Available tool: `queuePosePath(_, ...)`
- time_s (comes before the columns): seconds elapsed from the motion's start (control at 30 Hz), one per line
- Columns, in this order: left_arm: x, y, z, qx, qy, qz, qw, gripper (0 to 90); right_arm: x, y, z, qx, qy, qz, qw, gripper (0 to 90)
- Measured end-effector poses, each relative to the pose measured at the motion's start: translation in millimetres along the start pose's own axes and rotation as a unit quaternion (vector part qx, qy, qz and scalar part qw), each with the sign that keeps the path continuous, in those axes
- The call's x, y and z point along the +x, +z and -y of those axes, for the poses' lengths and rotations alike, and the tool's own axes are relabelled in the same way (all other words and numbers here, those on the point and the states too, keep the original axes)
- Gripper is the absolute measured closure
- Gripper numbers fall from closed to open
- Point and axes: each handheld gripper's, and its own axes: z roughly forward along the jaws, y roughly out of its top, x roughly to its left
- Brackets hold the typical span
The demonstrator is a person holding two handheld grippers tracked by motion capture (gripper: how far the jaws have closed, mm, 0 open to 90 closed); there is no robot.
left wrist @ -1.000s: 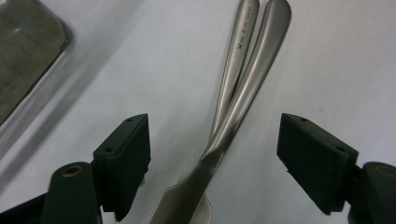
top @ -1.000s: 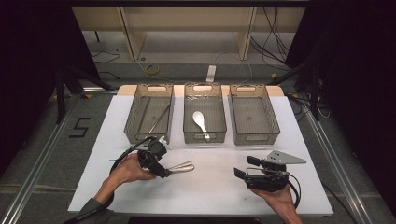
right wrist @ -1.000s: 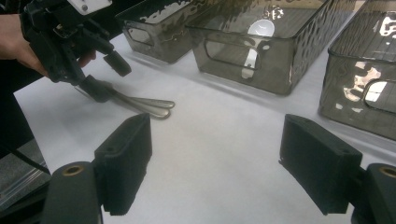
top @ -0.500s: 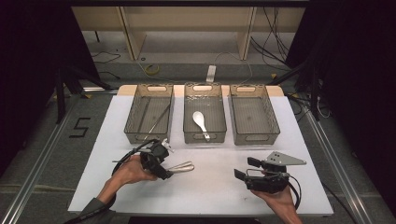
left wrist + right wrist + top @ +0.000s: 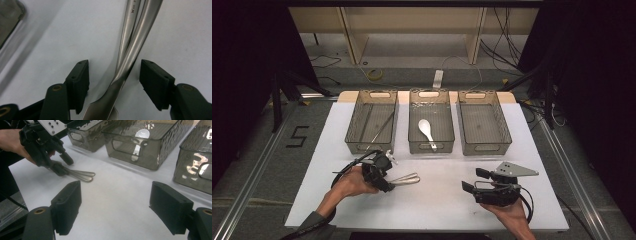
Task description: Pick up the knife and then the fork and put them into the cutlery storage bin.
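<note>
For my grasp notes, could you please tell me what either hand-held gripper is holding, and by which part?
Nothing yet: the left hand-held gripper has been closing around two crossed shiny metal utensil handles, pads not touching. The right hand-held gripper is open.

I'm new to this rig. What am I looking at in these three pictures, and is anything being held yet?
A person works with a hand-held two-jaw gripper in each hand. The high view looks down on the white table; each gripper view looks along its own black jaws.

At the back stand three bins: a thin metal rod in the left, a white spoon in the middle.

The left gripper straddles two crossed metal utensil handles; its jaws have just been closing, pads not yet touching. The right gripper is open, holding nothing.
</note>
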Motion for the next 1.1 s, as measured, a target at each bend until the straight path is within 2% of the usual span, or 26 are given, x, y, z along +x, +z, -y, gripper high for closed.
queuePosePath(0.27,-1.4,0.8,-0.3,0.005,0.014,-0.007,0.9999,48.2,1.4,-2.2,0.3,0.002,-0.001,0.003,1.0,26.5)
queuePosePath(0.57,-3.6,-0.5,0.8,0.003,0.026,-0.002,0.9996,60.0,1.5,-2.1,0.3,0.002,-0.001,0.004,1.0,26.7)
queuePosePath(0.67,-4.7,-1.0,1.0,0.003,0.037,0.002,0.9993,65.9,1.6,-2.2,0.2,0.002,-0.001,0.004,1.0,26.7)
queuePosePath(0.77,-5.8,-0.9,1.3,0.0,0.045,-0.001,0.999,68.1,1.7,-2.1,0.0,0.002,-0.002,0.004,1.0,26.7)
queuePosePath(1.0,-8.7,-1.7,1.2,0.002,0.089,-0.006,0.996,72.1,1.6,-3.1,-0.2,0.0,-0.002,0.005,1.0,26.9)
queuePosePath(1.1,-10.0,-1.6,1.5,-0.001,0.099,-0.006,0.9951,73.8,1.6,-3.5,-0.2,0.0,-0.002,0.005,1.0,26.9)
